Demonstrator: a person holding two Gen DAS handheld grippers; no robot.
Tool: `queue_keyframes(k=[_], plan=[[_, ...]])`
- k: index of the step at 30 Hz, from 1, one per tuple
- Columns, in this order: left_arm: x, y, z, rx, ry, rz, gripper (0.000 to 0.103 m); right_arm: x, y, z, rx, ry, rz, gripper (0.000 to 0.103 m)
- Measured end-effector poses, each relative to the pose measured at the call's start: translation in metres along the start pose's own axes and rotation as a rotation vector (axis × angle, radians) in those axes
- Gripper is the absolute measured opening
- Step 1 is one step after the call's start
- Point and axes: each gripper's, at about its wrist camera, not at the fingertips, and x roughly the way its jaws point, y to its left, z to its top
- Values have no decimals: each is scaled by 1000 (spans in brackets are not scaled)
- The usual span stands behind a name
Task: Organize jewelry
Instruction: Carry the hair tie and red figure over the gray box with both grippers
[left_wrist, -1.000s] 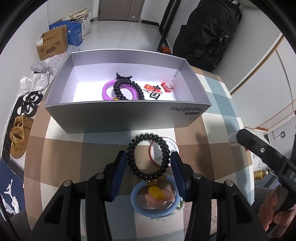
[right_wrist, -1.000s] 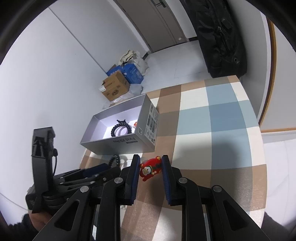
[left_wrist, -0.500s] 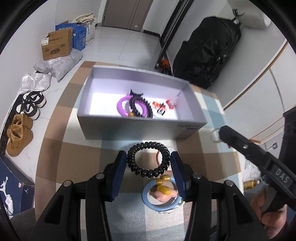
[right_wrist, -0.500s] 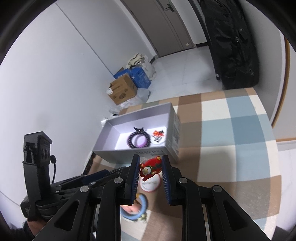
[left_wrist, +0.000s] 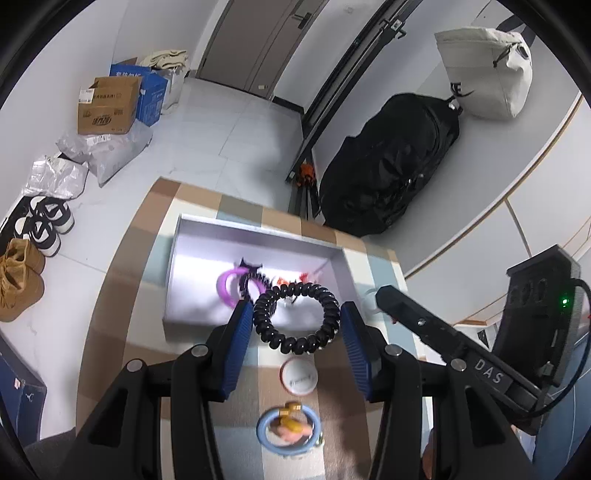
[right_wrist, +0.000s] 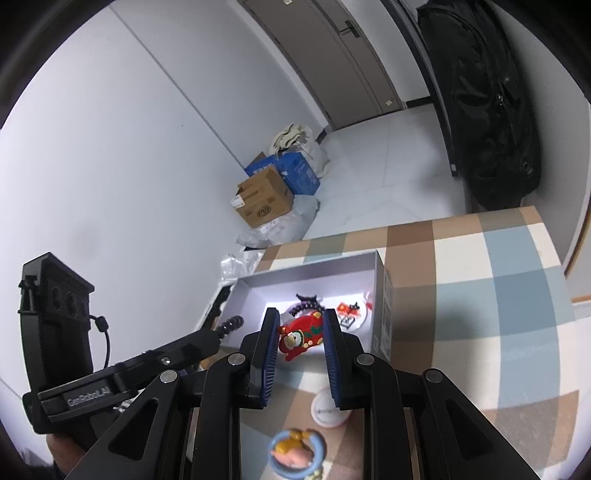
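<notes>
My left gripper is shut on a black spiral hair tie, held in the air in front of the grey open box. My right gripper is shut on a red figurine charm, lifted just before the same box. Inside the box lie a purple ring, a black bead bracelet and small red and white pieces. Below on the checked cloth sit a round white and red lid and a blue ring with a yellow and pink charm.
The checked tablecloth spreads to the right of the box. On the floor past the table stand cardboard boxes, bags and shoes. A black backpack leans by the wall. The other gripper's handle reaches in from the right.
Both grippers have risen from the cloth with their items. The box, the lid and the blue ring now look smaller and farther below.
</notes>
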Motion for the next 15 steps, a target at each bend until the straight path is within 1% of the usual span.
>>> queue_keyframes(k=[3,6,9,12,14,15], plan=[[2,2,6,-4,-18,7,43,7,-3,9,12,-2,13,22],[9,4,11,-9,-18,26,43,12,-2,19,17,-5,29,22],[16,8,13,-17,-3,45,43,18,-2,25,20,-2,40,22],[25,13,15,-37,31,46,43,27,-6,29,32,6,46,22],[28,14,16,-41,47,46,43,36,-12,29,55,28,46,22],[29,13,16,-31,46,58,43,40,-15,29,64,37,49,22]])
